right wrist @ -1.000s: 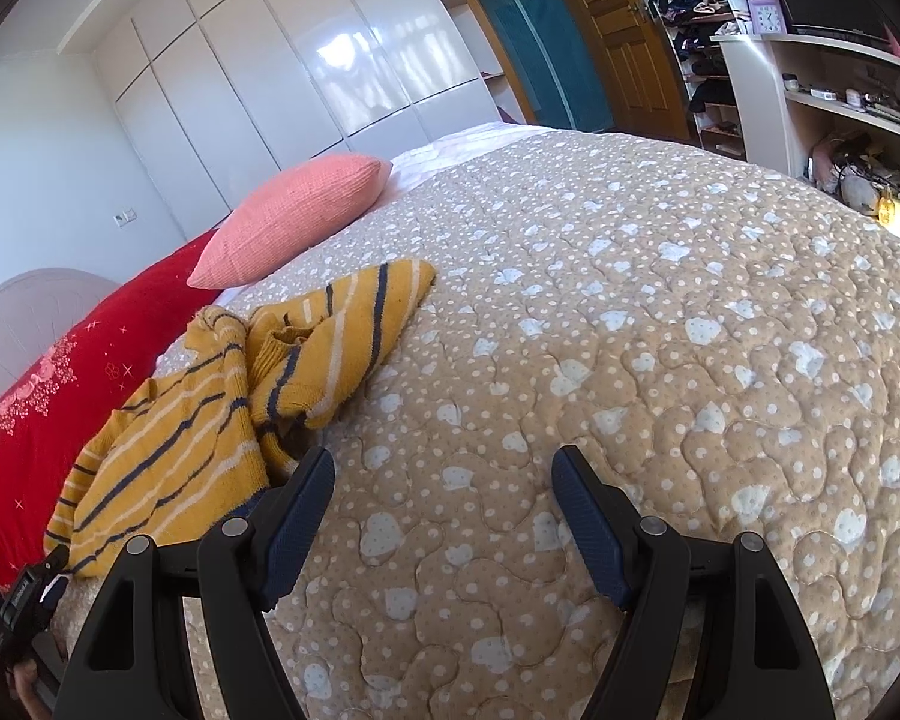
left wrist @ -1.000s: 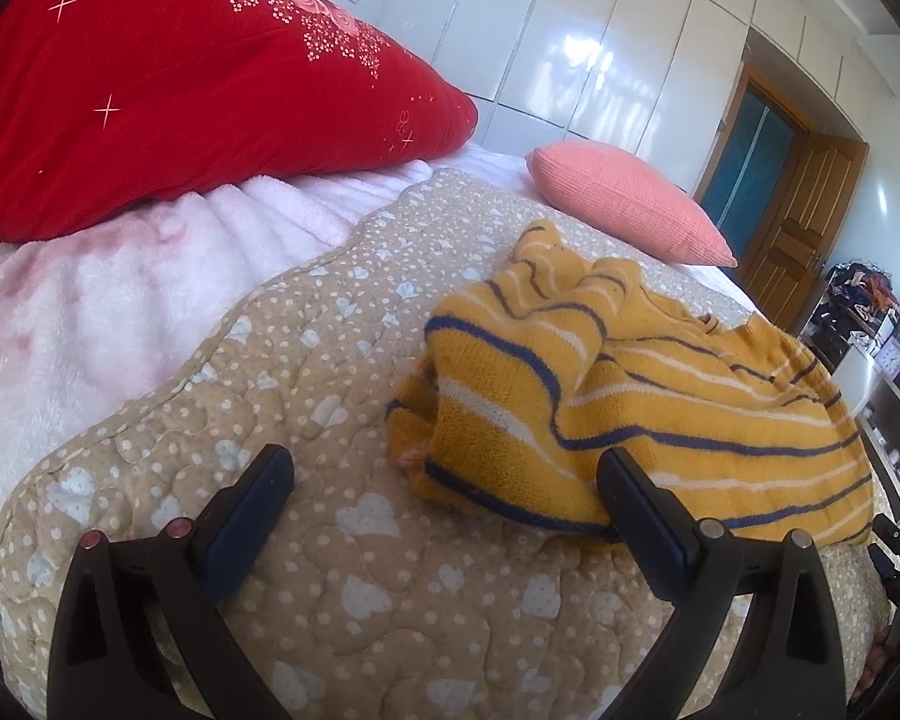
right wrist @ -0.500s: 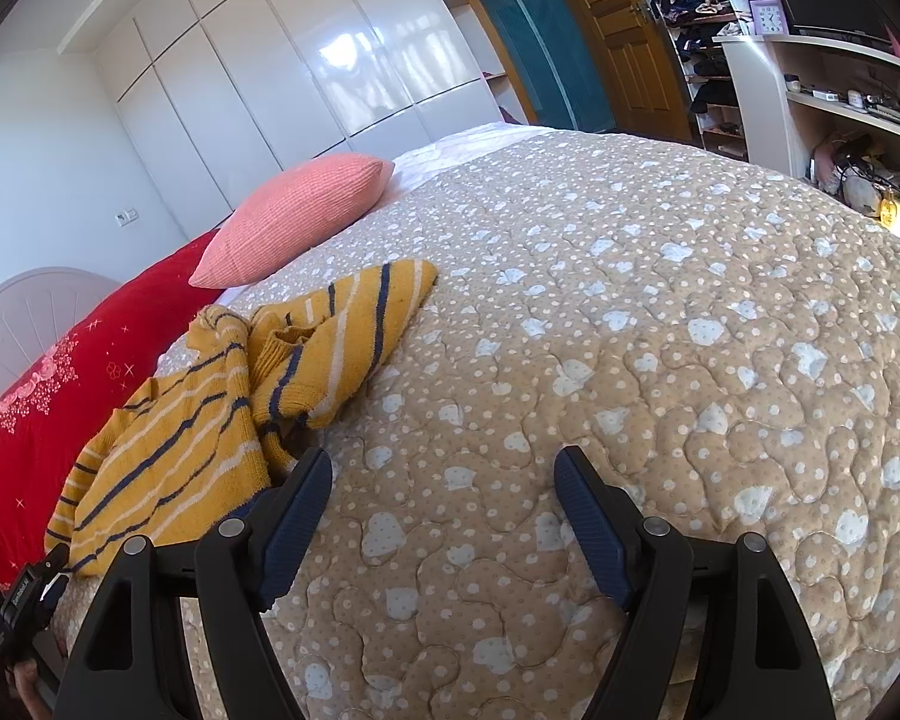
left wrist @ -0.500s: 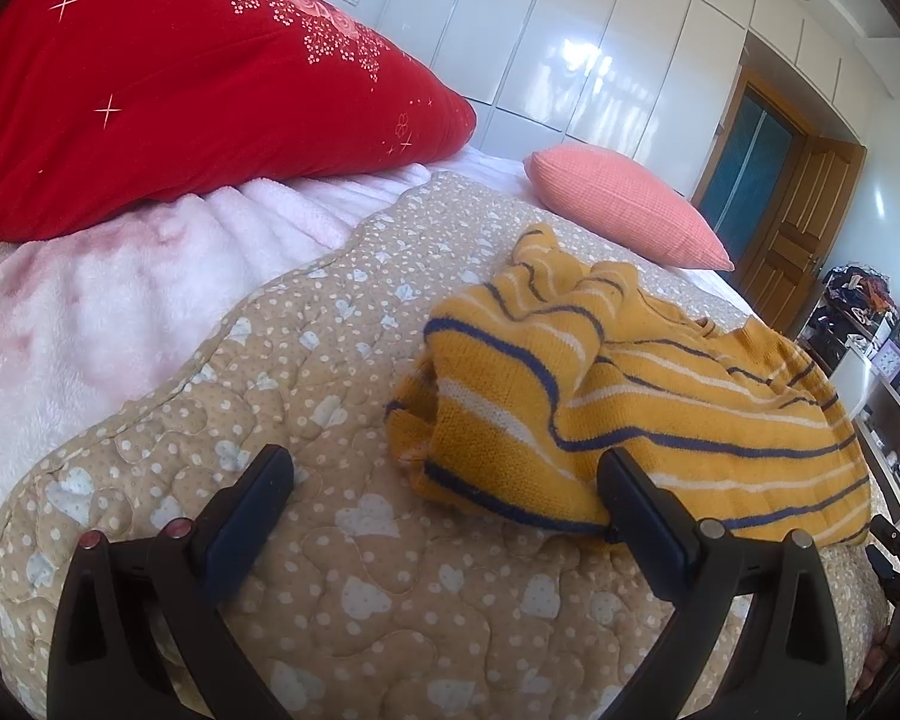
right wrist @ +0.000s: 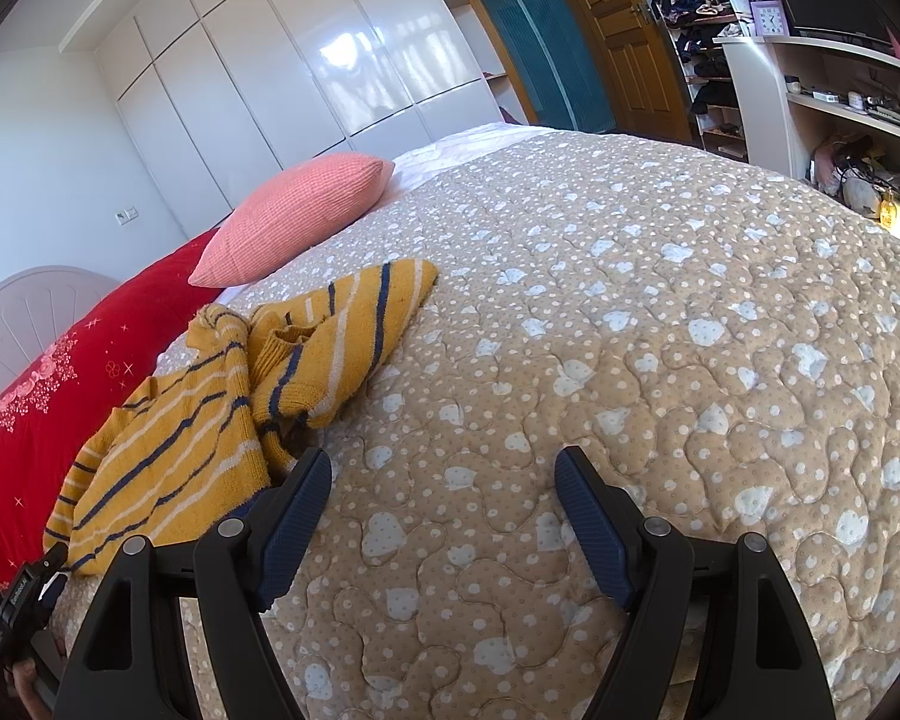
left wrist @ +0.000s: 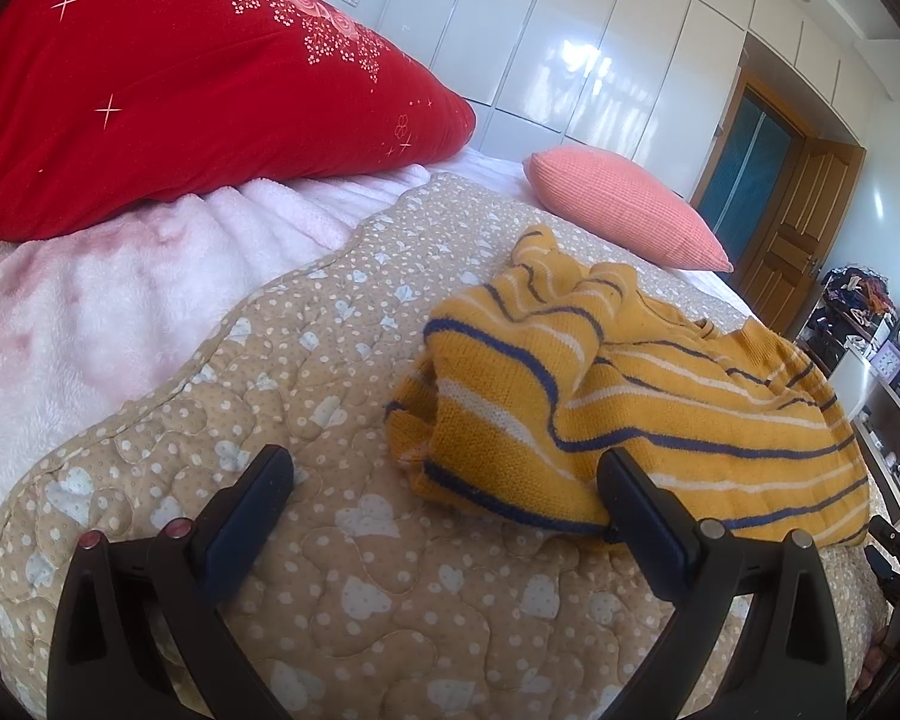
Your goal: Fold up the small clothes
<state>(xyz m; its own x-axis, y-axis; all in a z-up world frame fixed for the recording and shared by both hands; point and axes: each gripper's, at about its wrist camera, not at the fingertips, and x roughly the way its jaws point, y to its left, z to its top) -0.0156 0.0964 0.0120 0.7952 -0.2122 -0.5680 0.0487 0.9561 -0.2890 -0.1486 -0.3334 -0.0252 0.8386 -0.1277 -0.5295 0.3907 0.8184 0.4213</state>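
Observation:
A small mustard-yellow knit sweater with navy and white stripes (left wrist: 624, 396) lies crumpled on the beige quilt (left wrist: 306, 396). My left gripper (left wrist: 444, 480) is open and empty, low over the quilt, with its right finger at the sweater's near edge. In the right wrist view the sweater (right wrist: 222, 408) lies at the left, one sleeve stretched toward the pink pillow. My right gripper (right wrist: 444, 474) is open and empty over bare quilt (right wrist: 660, 312), its left finger beside the sweater's edge.
A large red pillow (left wrist: 168, 90) and pink fleece blanket (left wrist: 90, 312) lie at the left. A pink pillow (left wrist: 618, 204) sits behind the sweater. White wardrobes, a wooden door (right wrist: 624, 42) and cluttered shelves (right wrist: 840, 120) stand beyond the bed.

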